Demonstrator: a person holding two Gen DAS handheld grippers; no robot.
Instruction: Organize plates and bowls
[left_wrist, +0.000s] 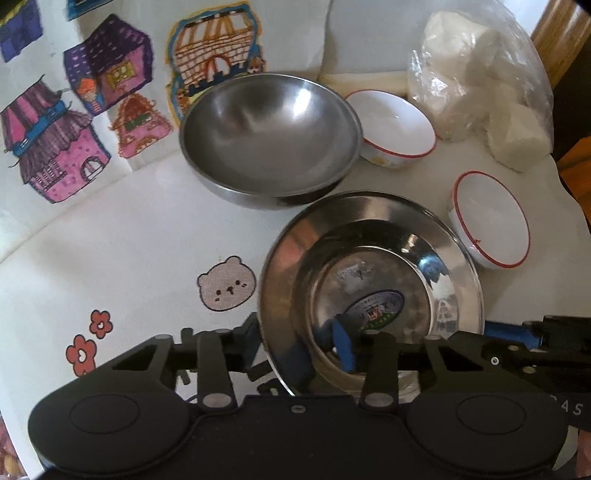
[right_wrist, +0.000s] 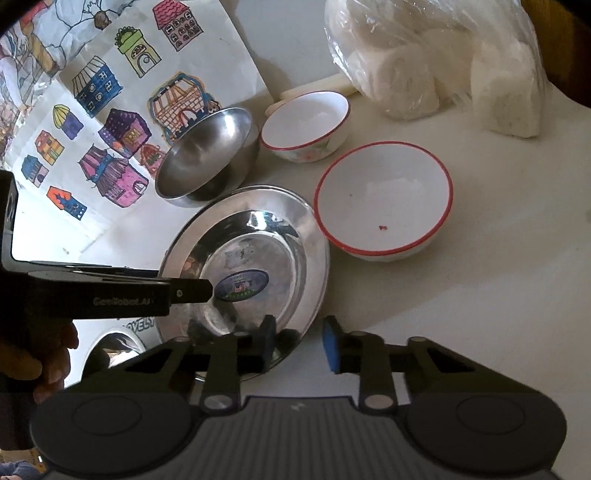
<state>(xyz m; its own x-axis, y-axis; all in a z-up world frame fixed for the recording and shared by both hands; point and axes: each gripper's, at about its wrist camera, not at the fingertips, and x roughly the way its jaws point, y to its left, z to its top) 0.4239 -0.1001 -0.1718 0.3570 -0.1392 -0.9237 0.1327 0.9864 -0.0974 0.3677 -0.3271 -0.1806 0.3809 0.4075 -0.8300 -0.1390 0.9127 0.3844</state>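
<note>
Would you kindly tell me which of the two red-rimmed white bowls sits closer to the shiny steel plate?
The nearer red-rimmed bowl, right beside the steel plate rim. The other red-rimmed bowl sits farther back, next to the deep steel bowl.

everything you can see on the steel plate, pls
The steel plate is round and shiny, mirror-like metal, with a wide flat rim, a shallow well and an oval blue sticker at its centre. It holds nothing and sits on the white table, right beside the steel bowl and the nearer white bowl. The left gripper straddles its near-left rim; the right gripper straddles its near-right rim. Whether the pads press on it is unclear.
</note>
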